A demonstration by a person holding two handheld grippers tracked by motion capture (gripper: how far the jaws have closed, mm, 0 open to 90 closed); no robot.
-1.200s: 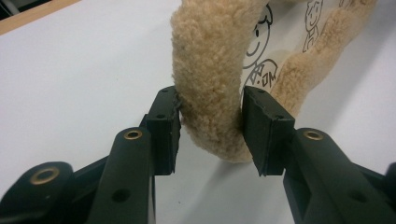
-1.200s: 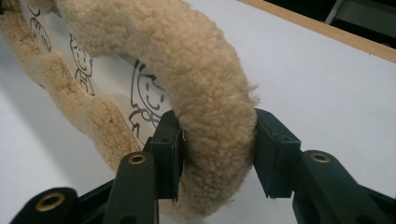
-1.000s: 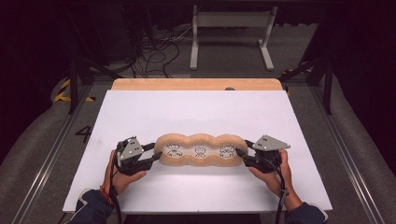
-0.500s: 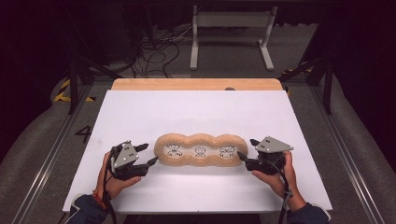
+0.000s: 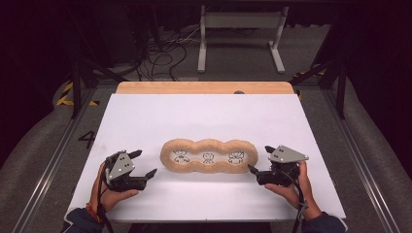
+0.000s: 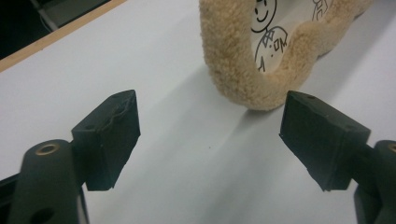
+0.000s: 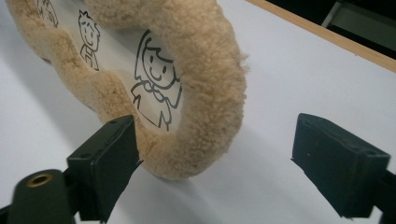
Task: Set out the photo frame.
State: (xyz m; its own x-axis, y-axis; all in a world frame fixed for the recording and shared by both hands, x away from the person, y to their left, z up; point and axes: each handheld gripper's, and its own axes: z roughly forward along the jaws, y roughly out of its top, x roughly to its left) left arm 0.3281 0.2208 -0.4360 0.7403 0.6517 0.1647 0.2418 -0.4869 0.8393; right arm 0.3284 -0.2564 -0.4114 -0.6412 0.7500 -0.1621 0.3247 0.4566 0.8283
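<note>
Jaws of both grippers, just opened, flank the fleecy frame [image 5: 209, 156], ends free.

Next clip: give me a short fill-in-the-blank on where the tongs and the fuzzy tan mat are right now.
1. The mat shows ___ cartoon figures.
2. Both the left tongs and the right tongs stand ___, holding nothing.
3. The mat lies on a ___ sheet.

Missing words: three; open; white

A white table top [image 5: 145, 121] with a wooden far edge [image 5: 204, 88] is set on grey floor [image 5: 43, 145], backed by a white stand [image 5: 241, 34], loose cables [image 5: 165, 53] and darkness.
</note>
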